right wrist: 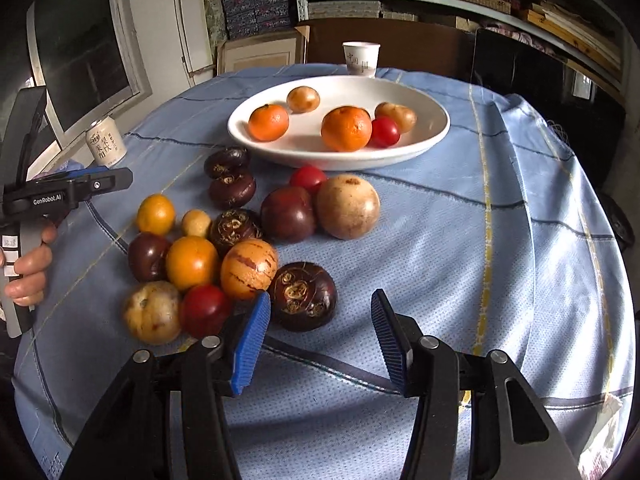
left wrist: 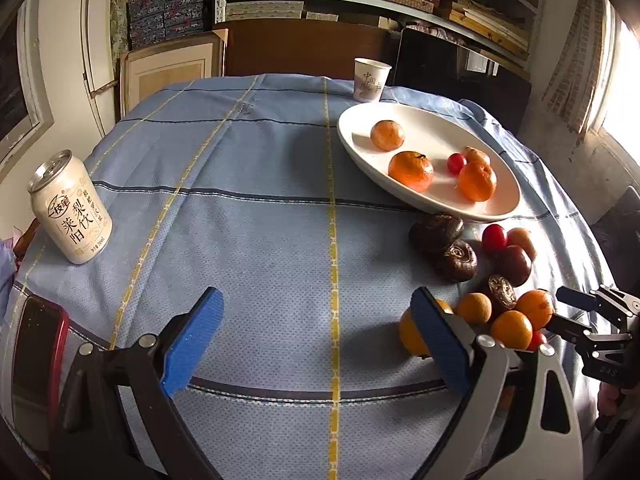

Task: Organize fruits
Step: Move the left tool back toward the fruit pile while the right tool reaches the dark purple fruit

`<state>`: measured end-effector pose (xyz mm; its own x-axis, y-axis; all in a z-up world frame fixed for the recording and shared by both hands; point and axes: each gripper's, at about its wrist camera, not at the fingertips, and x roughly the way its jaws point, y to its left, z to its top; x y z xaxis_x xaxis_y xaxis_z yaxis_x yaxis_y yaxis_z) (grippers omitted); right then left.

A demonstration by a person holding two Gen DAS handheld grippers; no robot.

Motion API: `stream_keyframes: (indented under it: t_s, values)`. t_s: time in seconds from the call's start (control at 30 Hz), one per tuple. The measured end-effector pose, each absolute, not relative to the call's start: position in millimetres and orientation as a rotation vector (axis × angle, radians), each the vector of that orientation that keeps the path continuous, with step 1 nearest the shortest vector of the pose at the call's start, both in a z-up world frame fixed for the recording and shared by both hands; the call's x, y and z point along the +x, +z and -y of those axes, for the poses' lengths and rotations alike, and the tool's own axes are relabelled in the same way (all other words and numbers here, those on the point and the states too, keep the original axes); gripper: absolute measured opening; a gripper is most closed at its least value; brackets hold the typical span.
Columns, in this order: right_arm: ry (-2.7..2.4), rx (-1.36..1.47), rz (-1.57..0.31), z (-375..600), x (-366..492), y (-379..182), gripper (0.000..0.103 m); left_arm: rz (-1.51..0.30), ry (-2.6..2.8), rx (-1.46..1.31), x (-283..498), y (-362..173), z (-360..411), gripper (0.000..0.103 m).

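White plate holds five sorted fruits; the rest lie heaped on my surface. Left claw and right claw both gape empty, ready to pick.

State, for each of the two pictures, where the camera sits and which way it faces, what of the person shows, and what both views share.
Left wrist: sits on the left gripper, jaws open and empty, facing across the blue tablecloth toward a drink can; no hand shows.
Right wrist: sits on the right gripper, jaws open and empty, facing the loose fruit pile; the person's left hand shows.
Shared: the white plate of tangerines and the paper cup.
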<state>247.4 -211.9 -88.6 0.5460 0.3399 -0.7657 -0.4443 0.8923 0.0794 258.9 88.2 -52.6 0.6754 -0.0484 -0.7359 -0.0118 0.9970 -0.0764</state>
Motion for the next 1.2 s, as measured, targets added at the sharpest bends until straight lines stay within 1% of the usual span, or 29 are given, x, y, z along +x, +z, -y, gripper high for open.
stream_keyframes:
  t_s: [0.33,0.5,0.77,0.83,0.87,0.93,1.1,1.2]
  values:
    - [0.482,-0.170,-0.887,200.4,248.7,-93.2,0.053,-0.832,-0.030,-0.081,258.6,-51.9,-88.0,0.093]
    - [0.484,-0.213,-0.892,189.2,251.6,-96.2,0.048,-0.838,-0.042,-0.086,258.7,-52.1,-87.9,0.093]
    - [0.477,-0.212,-0.890,187.4,256.7,-96.6,0.048,-0.845,-0.043,-0.089,259.4,-53.0,-87.7,0.093]
    - [0.469,-0.227,-0.885,185.7,255.8,-97.0,0.047,-0.844,-0.047,-0.084,259.0,-53.0,-86.2,0.093]
    - [0.469,-0.233,-0.880,184.7,254.9,-97.0,0.042,-0.843,-0.050,-0.082,259.0,-53.0,-85.5,0.093]
    - [0.462,-0.233,-0.876,185.4,254.5,-96.6,0.041,-0.843,-0.056,-0.075,258.6,-53.3,-83.0,0.093]
    - [0.434,-0.081,-0.874,211.1,260.6,-89.4,0.041,-0.846,-0.114,-0.069,256.7,-53.9,-74.2,0.093]
    - [0.388,-0.037,-0.874,222.1,264.5,-88.0,0.041,-0.850,-0.174,-0.066,255.2,-54.7,-63.5,0.091]
